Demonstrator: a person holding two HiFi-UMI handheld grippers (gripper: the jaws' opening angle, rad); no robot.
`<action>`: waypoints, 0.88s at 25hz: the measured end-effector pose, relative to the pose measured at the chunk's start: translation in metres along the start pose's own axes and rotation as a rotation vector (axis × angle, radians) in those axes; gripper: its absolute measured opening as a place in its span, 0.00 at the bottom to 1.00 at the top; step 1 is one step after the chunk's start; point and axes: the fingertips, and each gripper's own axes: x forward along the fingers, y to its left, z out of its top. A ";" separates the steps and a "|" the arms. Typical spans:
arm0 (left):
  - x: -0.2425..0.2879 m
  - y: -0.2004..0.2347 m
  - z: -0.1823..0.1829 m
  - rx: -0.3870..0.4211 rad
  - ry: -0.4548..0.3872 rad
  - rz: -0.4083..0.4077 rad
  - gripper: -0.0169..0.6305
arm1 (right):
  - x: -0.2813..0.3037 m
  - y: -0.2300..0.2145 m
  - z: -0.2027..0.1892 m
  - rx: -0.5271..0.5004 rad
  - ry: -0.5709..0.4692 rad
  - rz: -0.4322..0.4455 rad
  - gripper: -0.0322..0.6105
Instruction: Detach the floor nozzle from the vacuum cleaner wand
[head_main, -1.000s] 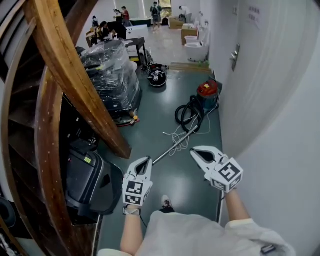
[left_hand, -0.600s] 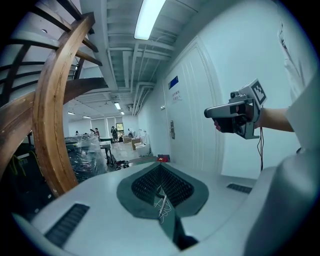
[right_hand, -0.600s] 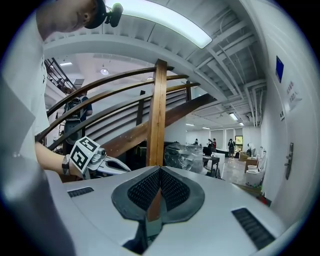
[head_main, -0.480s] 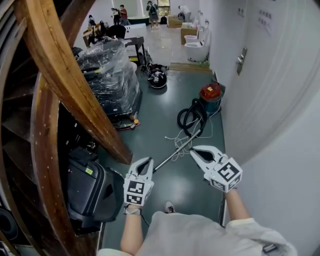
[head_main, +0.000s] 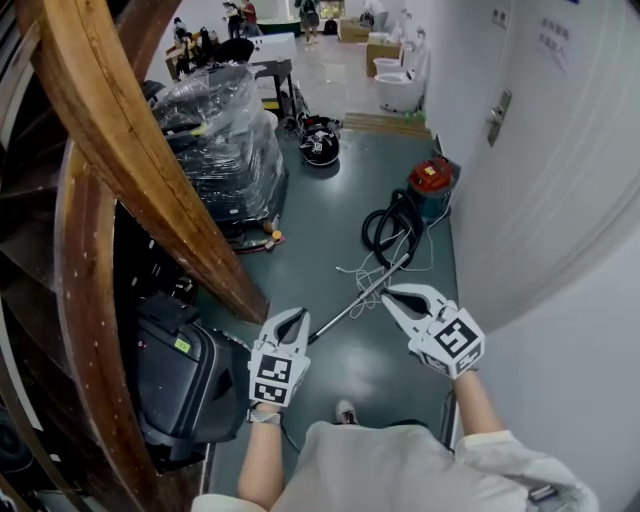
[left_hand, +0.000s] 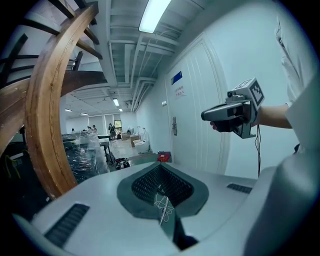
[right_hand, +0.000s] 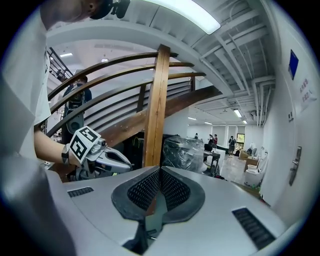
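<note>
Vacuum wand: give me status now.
Left gripper and right gripper shut, empty. Slim silver metal wand on grey floor ahead, untouched; nozzle not made out. Loose white cord tangled beside it.

Floor (head_main: 325, 235), grey-green: I count one red vacuum cleaner (head_main: 431, 186), coiled black hose (head_main: 388, 226), metal wand (head_main: 352, 304), loose white cord (head_main: 368, 274), wrapped pallet (head_main: 225, 150).

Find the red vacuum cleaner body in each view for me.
Head view: red vacuum body, upper right, on the floor beside the wall.
Left gripper view: it sits small at picture centre, far off.
Right gripper view: not in it.
Shared landmark: the plastic-wrapped stack, in all three.
</note>
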 end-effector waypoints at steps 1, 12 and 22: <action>0.002 0.003 -0.001 0.003 0.005 -0.003 0.03 | 0.004 -0.002 0.000 0.000 0.004 0.000 0.10; 0.022 0.032 -0.017 -0.010 0.050 0.006 0.03 | 0.043 -0.031 -0.005 -0.006 0.023 0.039 0.10; 0.072 0.081 -0.018 -0.039 0.066 0.073 0.03 | 0.112 -0.071 -0.009 -0.039 0.008 0.151 0.10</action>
